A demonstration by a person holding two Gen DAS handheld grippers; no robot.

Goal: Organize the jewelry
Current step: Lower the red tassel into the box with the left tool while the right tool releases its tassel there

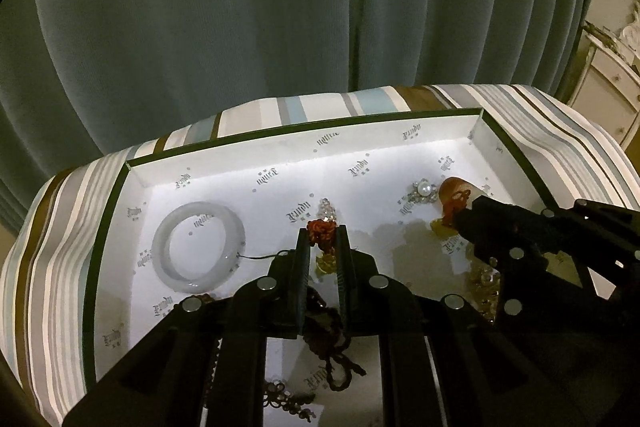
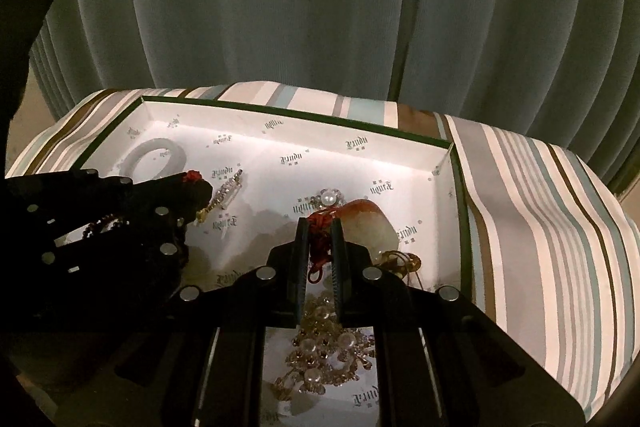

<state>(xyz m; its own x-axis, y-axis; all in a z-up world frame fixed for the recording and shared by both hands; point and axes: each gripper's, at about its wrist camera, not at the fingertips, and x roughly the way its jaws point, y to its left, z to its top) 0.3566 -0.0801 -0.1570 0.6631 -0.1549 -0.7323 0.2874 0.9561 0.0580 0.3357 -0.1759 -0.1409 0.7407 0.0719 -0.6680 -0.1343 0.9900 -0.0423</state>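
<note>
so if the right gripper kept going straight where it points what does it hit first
Most likely the red-and-white stone pendant, just ahead of the right gripper, which already pinches its red cord; depth is unclear.

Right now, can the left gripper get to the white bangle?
Probably not yet. The left gripper is shut on a red cord knot, so it must let go first. Otherwise the bangle lies flat to its left in the box, nothing between them.
</note>
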